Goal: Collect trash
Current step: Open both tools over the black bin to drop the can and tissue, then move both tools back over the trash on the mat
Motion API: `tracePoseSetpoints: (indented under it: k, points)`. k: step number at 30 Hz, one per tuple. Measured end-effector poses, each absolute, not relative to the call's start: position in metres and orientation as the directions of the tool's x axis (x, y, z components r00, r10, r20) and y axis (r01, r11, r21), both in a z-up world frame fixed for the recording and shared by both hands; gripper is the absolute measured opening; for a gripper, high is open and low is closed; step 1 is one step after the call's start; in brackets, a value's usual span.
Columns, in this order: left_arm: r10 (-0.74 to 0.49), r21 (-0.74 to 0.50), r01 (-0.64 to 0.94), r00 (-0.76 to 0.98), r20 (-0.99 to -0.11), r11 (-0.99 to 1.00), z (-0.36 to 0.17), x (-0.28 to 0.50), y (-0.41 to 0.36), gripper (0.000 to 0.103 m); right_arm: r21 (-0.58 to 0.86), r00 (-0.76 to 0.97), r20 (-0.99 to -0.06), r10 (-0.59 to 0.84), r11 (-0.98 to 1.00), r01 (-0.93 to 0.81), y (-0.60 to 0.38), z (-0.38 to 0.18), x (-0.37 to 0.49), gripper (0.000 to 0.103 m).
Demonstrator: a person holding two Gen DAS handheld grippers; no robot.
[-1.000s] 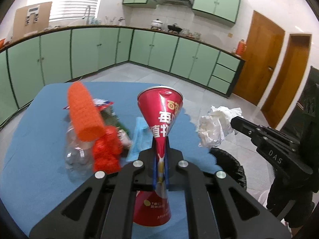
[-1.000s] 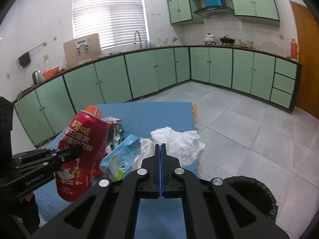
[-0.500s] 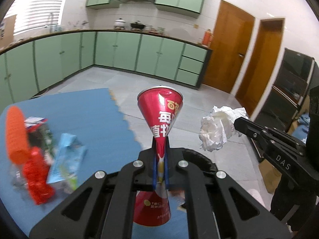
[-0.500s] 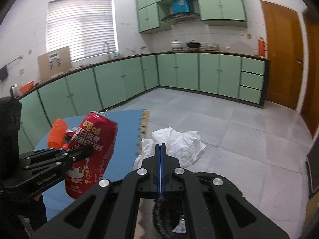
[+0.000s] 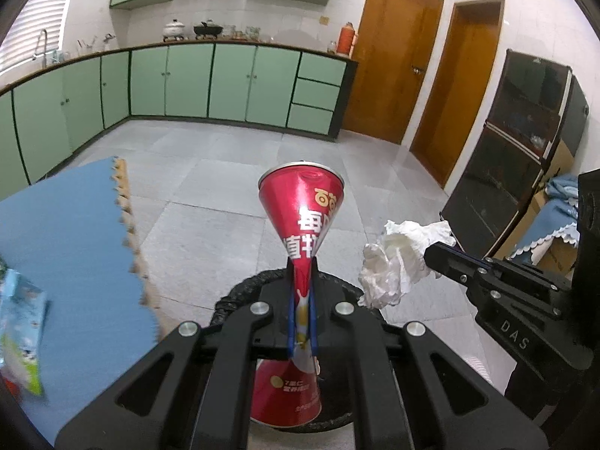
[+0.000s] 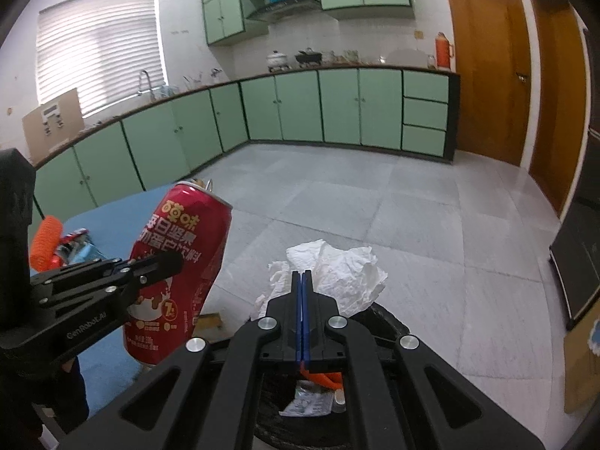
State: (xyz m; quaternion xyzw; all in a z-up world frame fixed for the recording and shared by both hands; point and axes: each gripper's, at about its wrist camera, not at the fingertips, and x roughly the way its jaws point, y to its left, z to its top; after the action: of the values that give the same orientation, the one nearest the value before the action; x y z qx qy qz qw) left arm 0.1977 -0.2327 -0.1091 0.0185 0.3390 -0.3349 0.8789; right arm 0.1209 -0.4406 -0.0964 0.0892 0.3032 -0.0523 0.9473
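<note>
My left gripper (image 5: 303,292) is clamped on a red drink can (image 5: 302,225); the jaws pinch its middle nearly flat, so the can flares out above and below the pads. In the right wrist view the same can (image 6: 180,273) tilts, top end up, in the left gripper (image 6: 165,262) over the edge of the blue mat (image 6: 108,360).

My right gripper (image 6: 302,285) is closed on a crumpled white tissue (image 6: 337,277), with its blue pads pressed together on the paper. From the left wrist view the tissue (image 5: 397,262) hangs off the right gripper's (image 5: 435,258) tip, just beside the can.

Both items sit above a round black trash bin (image 5: 240,296) on the grey tiled floor. The bin (image 6: 390,322) holds a silver wrapper (image 6: 311,401) and an orange scrap (image 6: 322,378).

On the mat (image 5: 75,243), a light blue pouch (image 5: 18,333) lies at the left edge. An orange roller-shaped item (image 6: 45,243) lies farther back.
</note>
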Motion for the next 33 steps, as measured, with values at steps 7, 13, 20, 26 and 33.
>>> tracePoseSetpoints:
  k: [7,13,20,26,33]
  points:
    - [-0.573,-0.207,0.614,0.490,-0.657,0.761,-0.136,0.218,-0.262,0.004,0.166,0.764,-0.645,-0.029,0.970,0.177,-0.464,-0.129,0.140,0.001]
    - [-0.570,-0.219,0.613,0.463,-0.679,0.759,-0.142,0.228,-0.270,0.014,0.167,0.747,-0.664,-0.038,0.966,0.197,-0.473,-0.139,0.144,0.020]
    - [-0.586,-0.223,0.612,0.493,-0.643,0.759,-0.126,0.219,-0.258,0.044,0.149,0.755,-0.649,-0.087,0.959,0.239,-0.474,-0.128,0.135,0.045]
    - [-0.620,-0.257,0.611,0.511,-0.595,0.749,-0.098,0.209,-0.243,0.055,0.133,0.787,-0.606,-0.119,0.960,0.247,-0.466,-0.102,0.124,0.060]
    - [-0.616,-0.248,0.591,0.572,-0.541,0.767,-0.067,0.192,-0.209,0.061,0.125,0.840,-0.531,-0.107,0.971,0.203,-0.442,-0.067,0.113,0.069]
